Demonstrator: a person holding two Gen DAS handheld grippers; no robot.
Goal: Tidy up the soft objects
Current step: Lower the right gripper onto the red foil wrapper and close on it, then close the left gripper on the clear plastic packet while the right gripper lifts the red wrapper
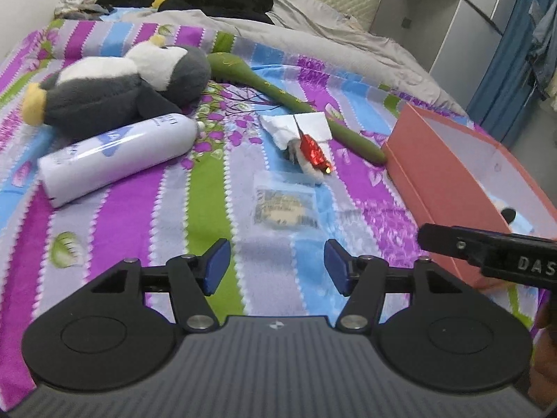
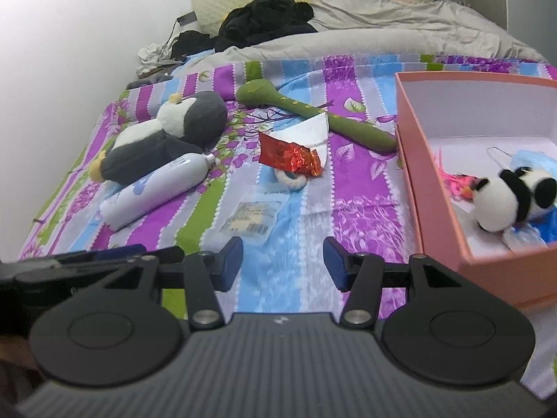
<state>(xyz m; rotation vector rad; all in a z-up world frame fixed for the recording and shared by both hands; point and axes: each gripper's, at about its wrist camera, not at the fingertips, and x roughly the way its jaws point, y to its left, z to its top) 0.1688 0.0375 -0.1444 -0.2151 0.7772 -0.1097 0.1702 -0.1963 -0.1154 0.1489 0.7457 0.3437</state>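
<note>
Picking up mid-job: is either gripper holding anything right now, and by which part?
Nothing is held. The left gripper and right gripper are both open over the striped bedspread, with only fabric visible between the fingers.

The pink box (image 2: 431, 188) runs off the right edge; the clear packet's (image 1: 285, 205) label is too blurred to read

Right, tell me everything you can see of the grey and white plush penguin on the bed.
The grey and white plush penguin lies on its side on the striped purple, blue and green bedspread, untouched by either gripper. Its fur looks soft and fuzzy: dark grey back and head, white belly and face, yellow foot at the near end, a small yellow tuft by the head. The white cylindrical bottle lies against its underside.
</note>
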